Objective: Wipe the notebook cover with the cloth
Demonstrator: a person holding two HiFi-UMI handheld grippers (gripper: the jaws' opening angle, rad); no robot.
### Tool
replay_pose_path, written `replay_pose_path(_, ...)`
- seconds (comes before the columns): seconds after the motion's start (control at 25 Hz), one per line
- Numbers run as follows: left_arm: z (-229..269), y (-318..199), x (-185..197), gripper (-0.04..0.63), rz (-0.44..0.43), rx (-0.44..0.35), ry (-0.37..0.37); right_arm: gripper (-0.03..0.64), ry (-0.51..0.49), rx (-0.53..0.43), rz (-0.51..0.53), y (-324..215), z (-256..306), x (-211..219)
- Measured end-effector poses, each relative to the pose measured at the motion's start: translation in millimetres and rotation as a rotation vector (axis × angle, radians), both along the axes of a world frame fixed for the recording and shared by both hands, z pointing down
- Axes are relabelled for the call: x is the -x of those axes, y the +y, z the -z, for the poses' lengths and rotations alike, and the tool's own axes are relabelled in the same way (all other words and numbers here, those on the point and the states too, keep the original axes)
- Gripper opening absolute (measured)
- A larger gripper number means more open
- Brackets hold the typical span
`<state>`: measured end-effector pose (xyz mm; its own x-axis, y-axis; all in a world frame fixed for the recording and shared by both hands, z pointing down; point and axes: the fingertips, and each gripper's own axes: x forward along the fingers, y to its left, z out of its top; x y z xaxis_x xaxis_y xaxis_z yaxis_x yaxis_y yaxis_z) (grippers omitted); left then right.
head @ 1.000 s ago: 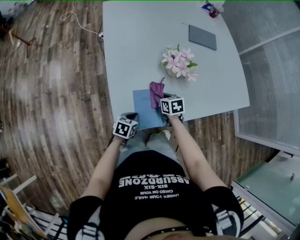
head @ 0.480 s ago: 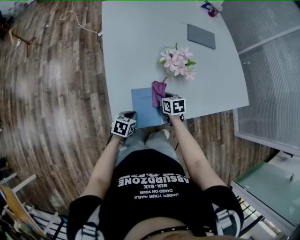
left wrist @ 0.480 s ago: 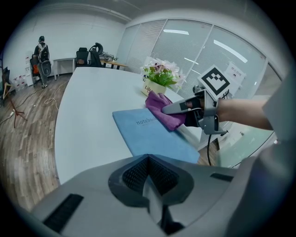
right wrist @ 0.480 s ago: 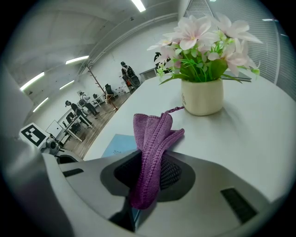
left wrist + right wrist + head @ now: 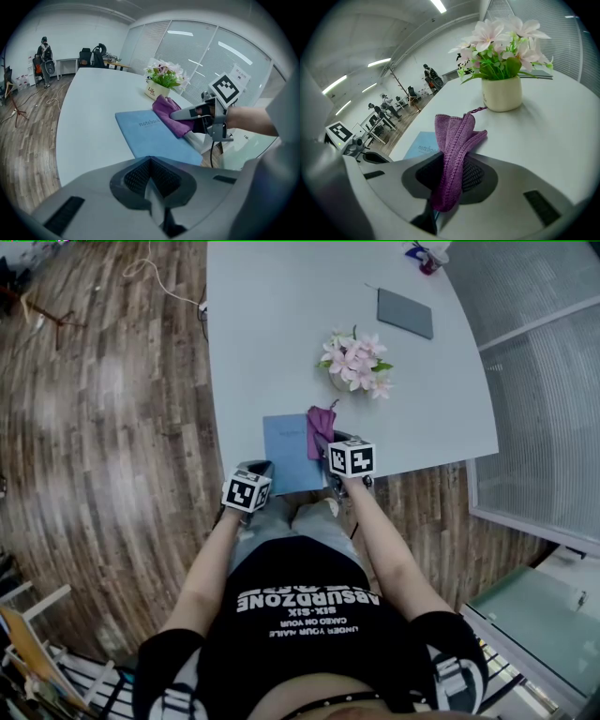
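Purple cloth [image 5: 454,140] is pinched between the jaws of the right gripper [image 5: 450,187], and its free end lies on the right edge of the blue notebook [image 5: 287,454]. That notebook lies flat at the near edge of the pale table [image 5: 272,324]. Just beyond the cloth stands a pot of pink flowers [image 5: 501,93]. The left gripper [image 5: 152,190] hovers off the table's near edge, jaws together on nothing. A dark flat slab [image 5: 405,313] lies far across the table.

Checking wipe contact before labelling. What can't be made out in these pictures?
Head view: near right corner of the notebook, hidden under the right gripper.
Right gripper view: most of its cover, behind the cloth and jaws.
Head view: the dark flat thing far up the table, too small.
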<state>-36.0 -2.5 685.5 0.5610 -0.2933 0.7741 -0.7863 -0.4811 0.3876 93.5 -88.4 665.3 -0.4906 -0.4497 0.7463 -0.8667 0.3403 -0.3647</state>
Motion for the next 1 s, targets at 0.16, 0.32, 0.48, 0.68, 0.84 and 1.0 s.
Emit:
replay_pose_path(0.16,0,-1,2,0.015,0.005,-0.002,-0.005,0.089,-0.009,-0.003,-0.007,10,-1,-1)
replay_pose_path(0.32,0,0,1,0.015,0.006,-0.005,-0.006,0.089,-0.016,-0.001,-0.012,14,-1,-1)
replay_pose_path(0.48,-1,0,0,0.015,0.007,0.0,0.0,0.089,-0.017,0.003,0.007,13,-1,6)
replay_pose_path(0.68,-1,0,-1,0.015,0.003,-0.002,-0.003,0.089,-0.033,0.014,0.029,13,-1,15)
replay_pose_path(0.84,0,0,-1,0.015,0.004,0.001,0.002,0.089,-0.048,0.017,0.047,13,-1,24)
replay_pose_path(1.0,0,-1,-1,0.015,0.005,0.0,0.006,0.089,-0.061,0.022,0.062,14,-2,35)
